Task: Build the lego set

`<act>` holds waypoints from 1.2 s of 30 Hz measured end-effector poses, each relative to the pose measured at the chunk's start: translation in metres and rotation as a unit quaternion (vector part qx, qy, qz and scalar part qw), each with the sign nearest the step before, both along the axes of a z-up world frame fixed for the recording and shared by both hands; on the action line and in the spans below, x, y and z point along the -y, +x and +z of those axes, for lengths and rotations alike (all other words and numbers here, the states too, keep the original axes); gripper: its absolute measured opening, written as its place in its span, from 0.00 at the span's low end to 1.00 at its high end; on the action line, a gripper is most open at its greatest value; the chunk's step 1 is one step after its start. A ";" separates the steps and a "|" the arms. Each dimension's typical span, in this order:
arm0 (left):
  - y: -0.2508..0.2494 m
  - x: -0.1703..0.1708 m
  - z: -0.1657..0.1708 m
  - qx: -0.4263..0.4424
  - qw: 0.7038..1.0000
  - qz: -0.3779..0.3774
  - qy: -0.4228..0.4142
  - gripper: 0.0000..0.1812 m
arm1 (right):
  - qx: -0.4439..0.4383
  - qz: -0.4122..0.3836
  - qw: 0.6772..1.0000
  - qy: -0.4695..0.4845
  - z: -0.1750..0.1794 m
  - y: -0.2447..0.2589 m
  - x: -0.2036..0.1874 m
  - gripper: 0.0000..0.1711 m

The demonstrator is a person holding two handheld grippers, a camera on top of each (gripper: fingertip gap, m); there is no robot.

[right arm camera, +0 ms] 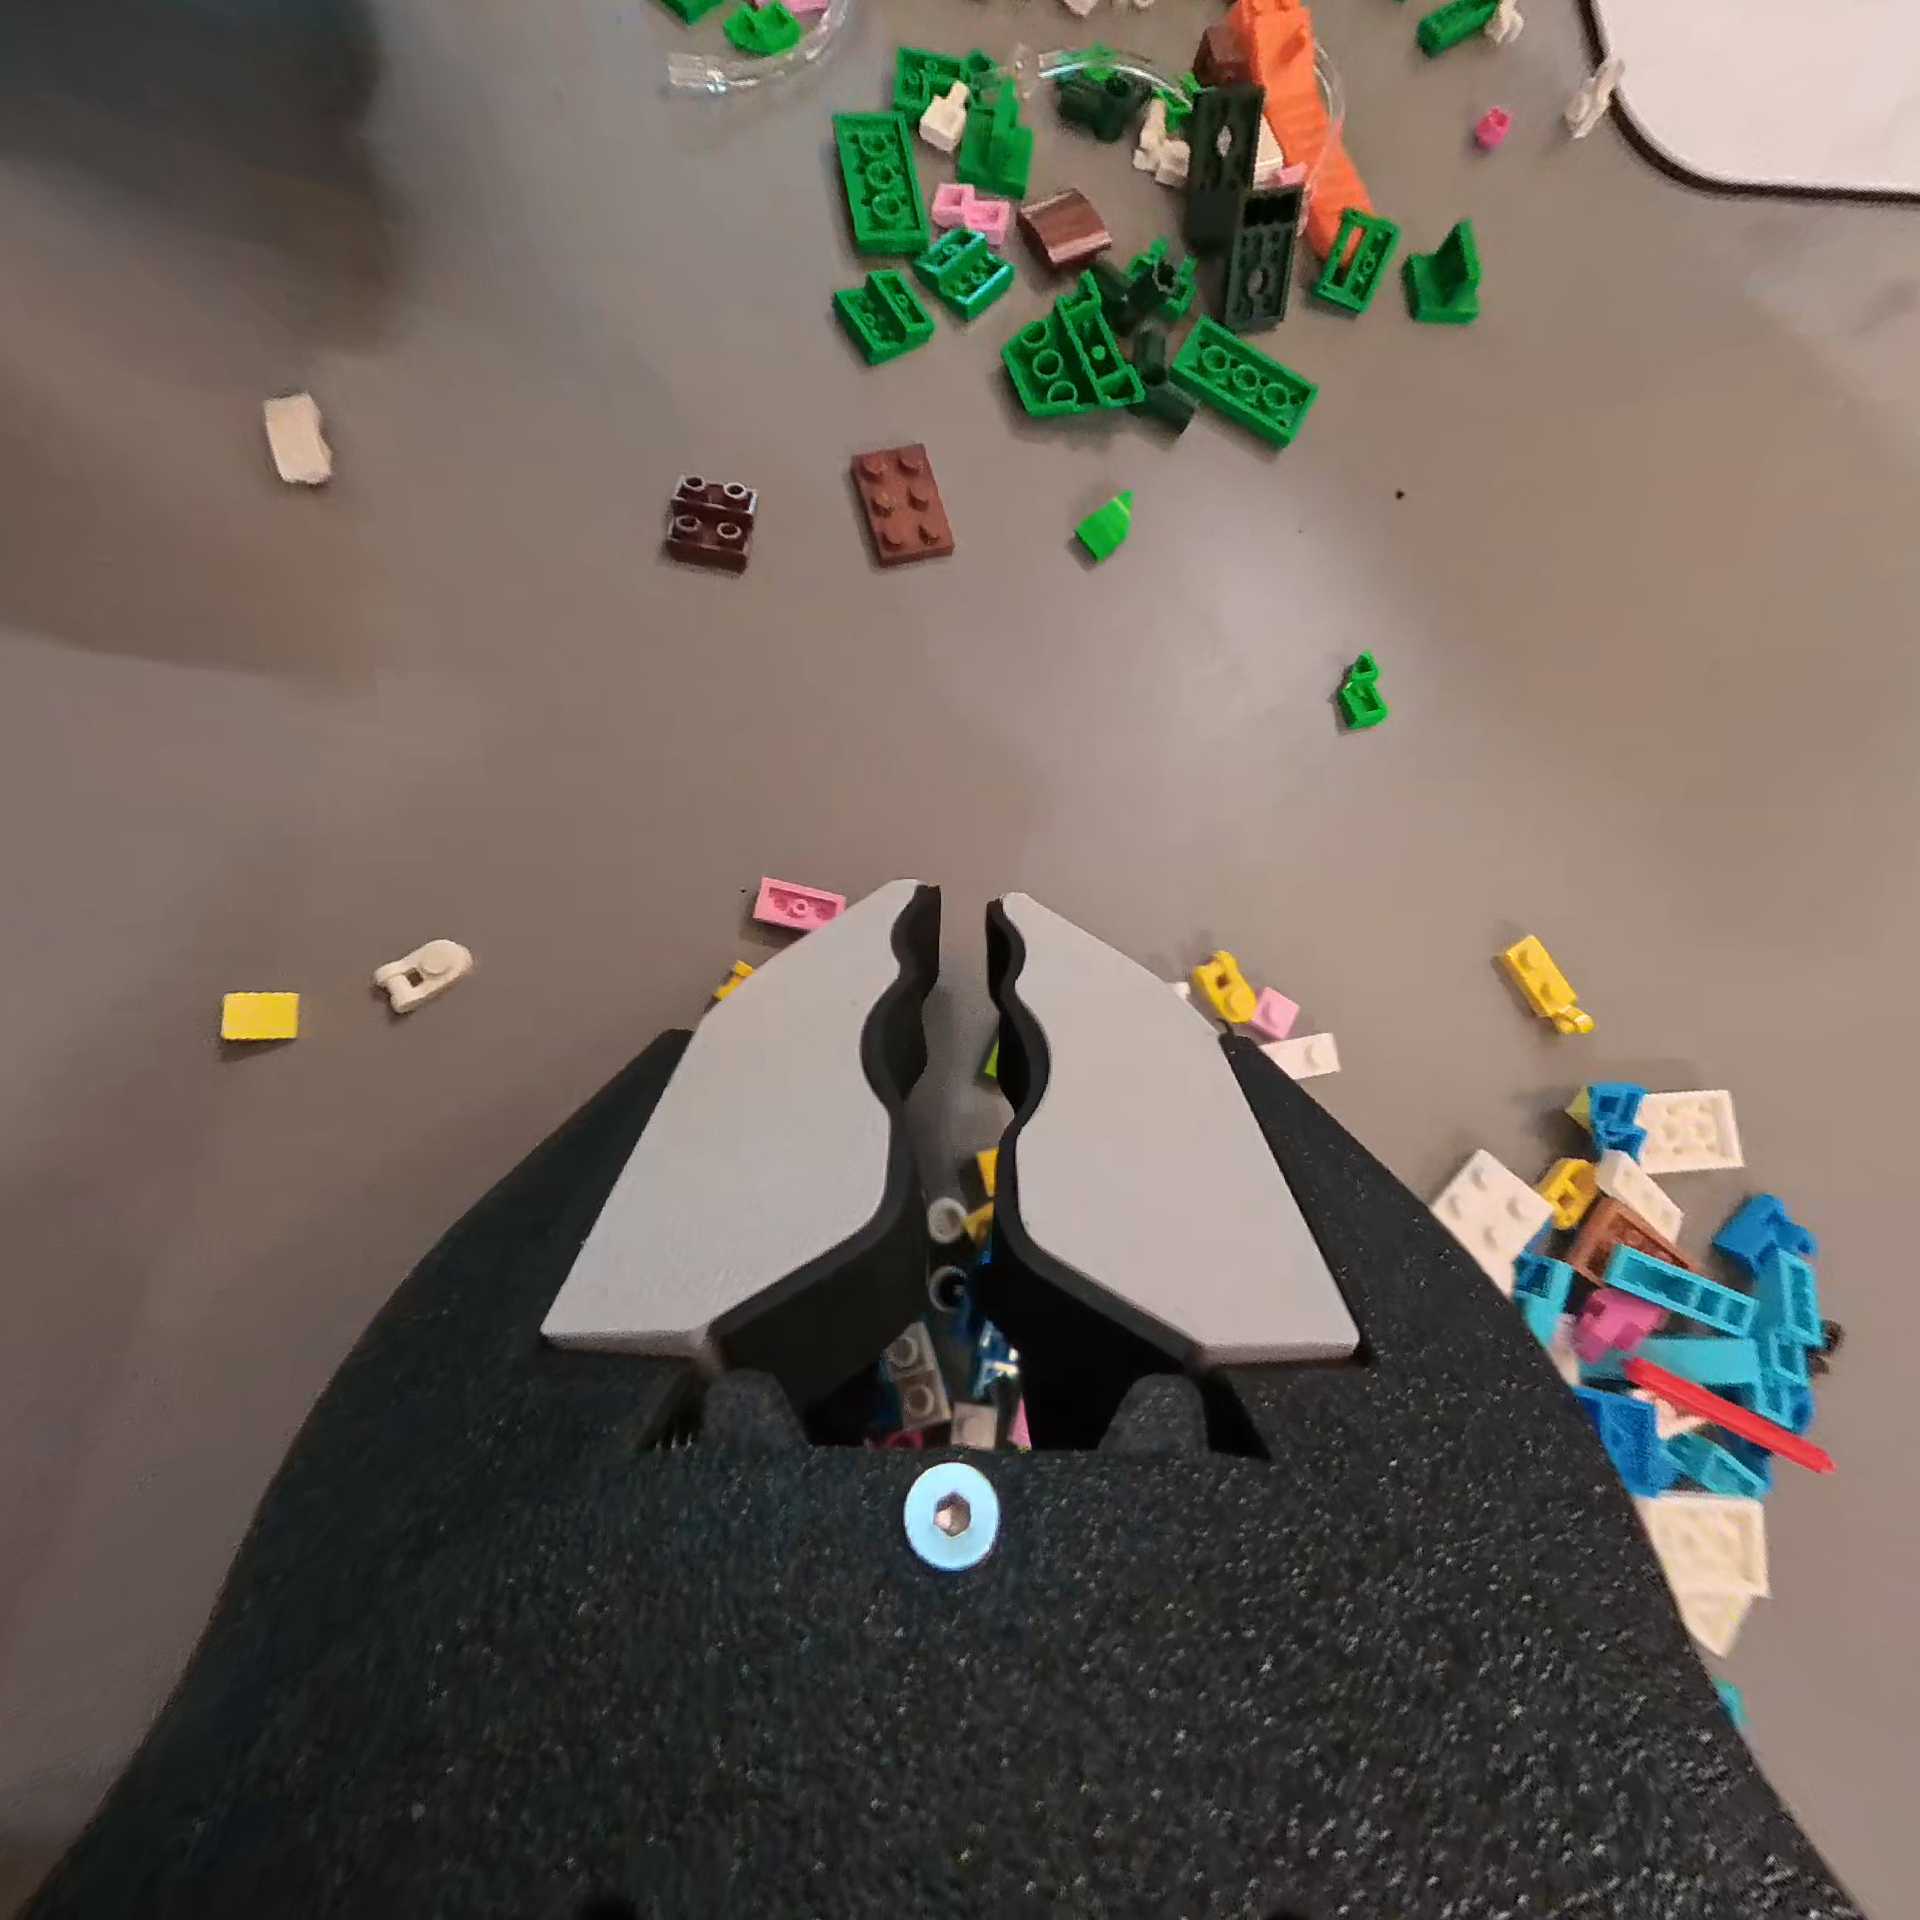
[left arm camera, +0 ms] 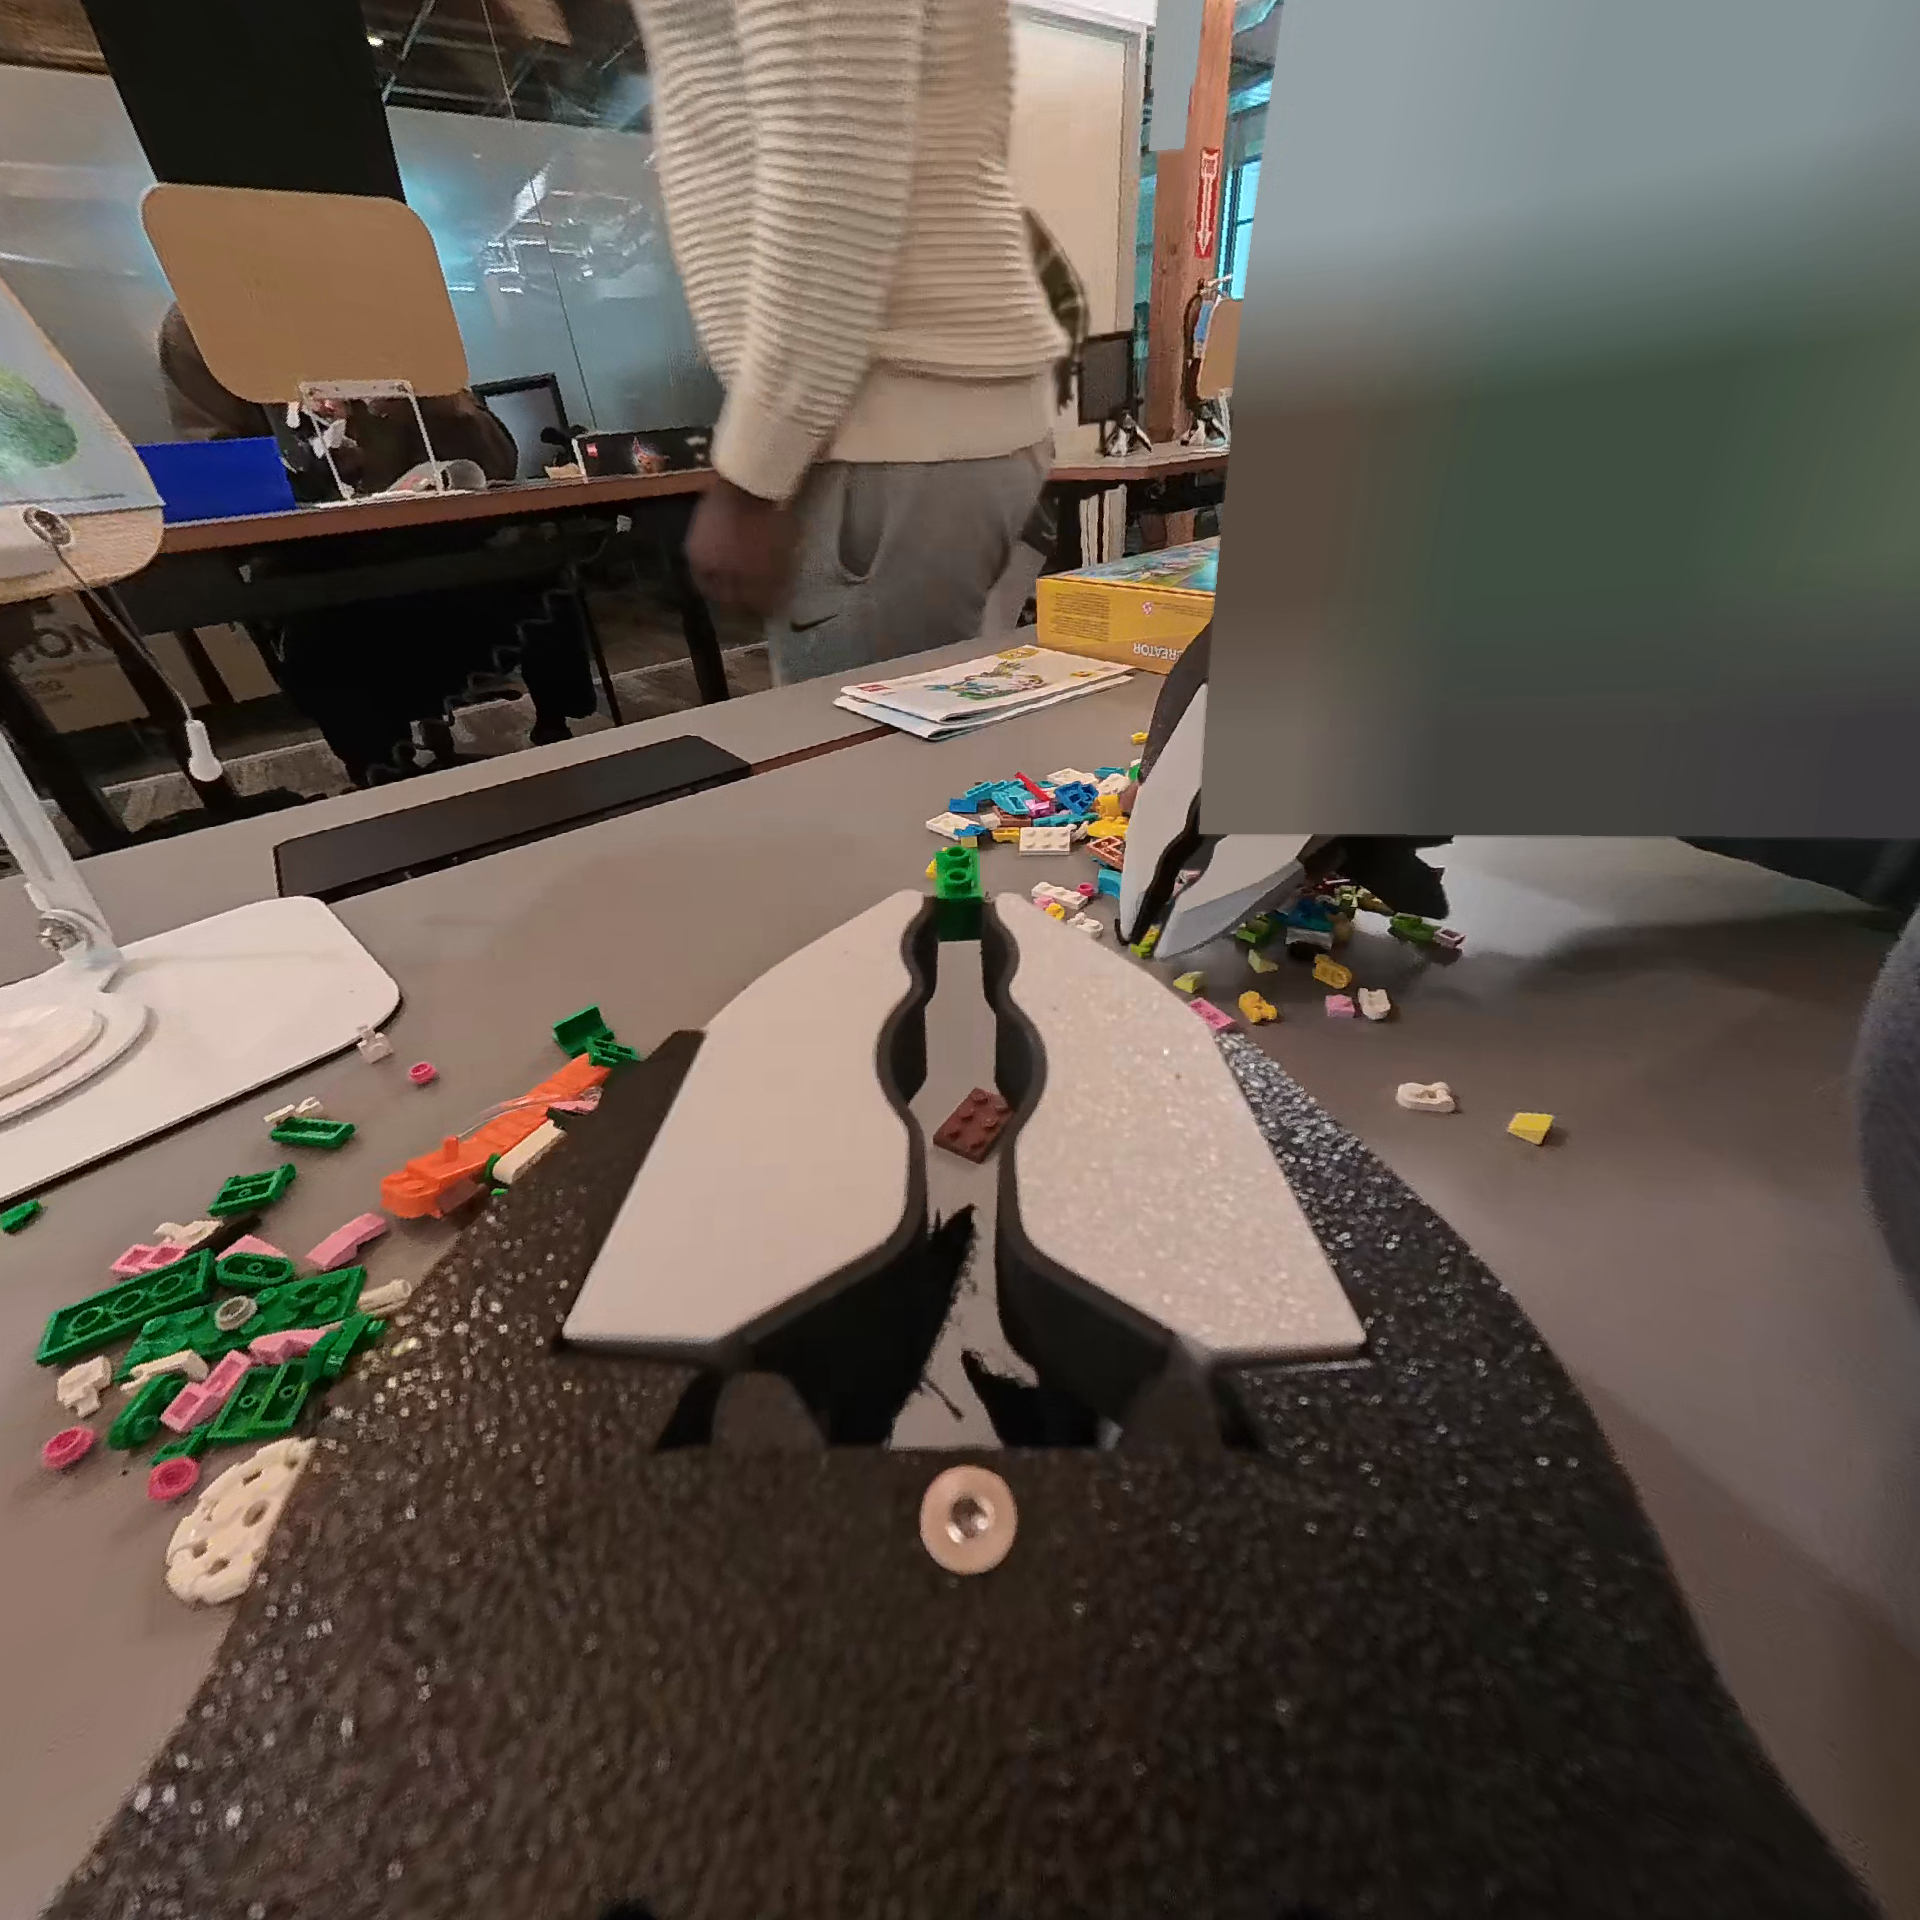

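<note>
Left wrist view: the left tongs (left arm camera: 961, 914) are clenched on a small green brick (left arm camera: 958, 891) at their tips, above the grey tabletop (left arm camera: 1558, 1351). A brown plate (left arm camera: 972, 1123) lies below, between the fingers.

Right wrist view: the right tongs (right arm camera: 963, 909) hang nearly closed and empty, a narrow gap at the tips. A blue and white brick pile (right arm camera: 1683, 1320) lies to their right, and green bricks (right arm camera: 1081, 260) lie well ahead.
</note>
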State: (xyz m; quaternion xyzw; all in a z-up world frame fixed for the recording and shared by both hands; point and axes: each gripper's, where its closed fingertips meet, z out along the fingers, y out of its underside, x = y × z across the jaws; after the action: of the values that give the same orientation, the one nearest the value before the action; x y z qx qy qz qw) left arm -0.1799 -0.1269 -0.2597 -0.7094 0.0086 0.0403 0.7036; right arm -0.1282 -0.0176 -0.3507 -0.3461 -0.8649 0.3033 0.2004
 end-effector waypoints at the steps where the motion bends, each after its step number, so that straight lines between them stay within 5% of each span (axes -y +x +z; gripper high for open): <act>1: 0.000 0.000 0.000 0.001 1.000 0.000 -0.001 0.04 | 0.006 0.000 1.000 -0.006 -0.001 0.001 0.001 0.05; 17: 0.001 0.000 0.000 0.009 1.000 -0.007 0.001 0.04 | 0.071 0.033 0.996 -0.039 -0.007 0.021 0.015 0.05; 27: 0.002 -0.001 0.000 0.015 1.000 -0.011 0.000 0.04 | 0.019 -0.025 0.999 0.037 0.009 0.005 -0.041 0.03; 36: 0.002 -0.001 -0.001 0.016 1.000 -0.011 -0.002 0.04 | 0.022 0.009 0.996 0.081 -0.004 -0.009 -0.051 0.00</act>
State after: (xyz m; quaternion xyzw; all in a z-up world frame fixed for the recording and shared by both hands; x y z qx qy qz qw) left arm -0.1780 -0.1263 -0.2608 -0.7113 0.0051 0.0217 0.7025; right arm -0.1372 0.0332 -0.3544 -0.3277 -0.8939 0.2261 0.2060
